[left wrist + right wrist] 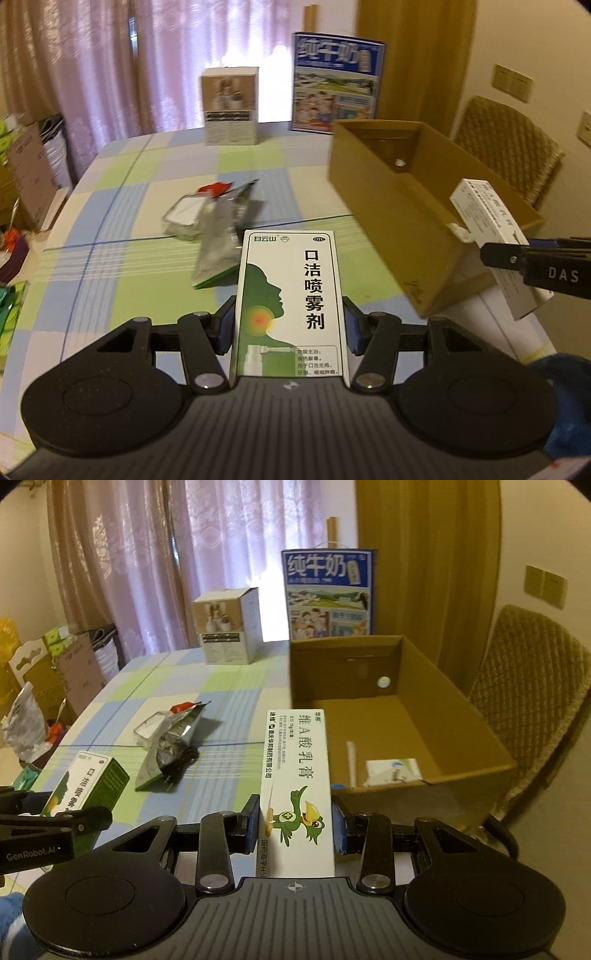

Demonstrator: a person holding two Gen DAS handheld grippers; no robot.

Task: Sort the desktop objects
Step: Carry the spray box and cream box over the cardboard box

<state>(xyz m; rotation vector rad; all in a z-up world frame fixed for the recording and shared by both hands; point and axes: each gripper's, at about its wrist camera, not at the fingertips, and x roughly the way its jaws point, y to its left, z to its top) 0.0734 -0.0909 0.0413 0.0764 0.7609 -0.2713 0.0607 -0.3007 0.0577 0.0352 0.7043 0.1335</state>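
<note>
Now each gripper clamps one box: left gripper (291,325) a spray box (290,302), right gripper (297,827) a cream box (297,794). Left of the cardboard box (461,738) lie two foil packets (170,742).

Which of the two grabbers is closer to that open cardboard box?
Right. The right gripper hovers at the cardboard box front wall; the left gripper hangs further left, over the tablecloth.

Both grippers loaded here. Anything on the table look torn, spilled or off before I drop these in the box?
One thing: the silver foil pouch mid-table looks torn open and crumpled, lying askew partly over a small clear tray. Nothing appears spilled. The green spray box and the white cream box look intact, and the cardboard box sits upright.
</note>
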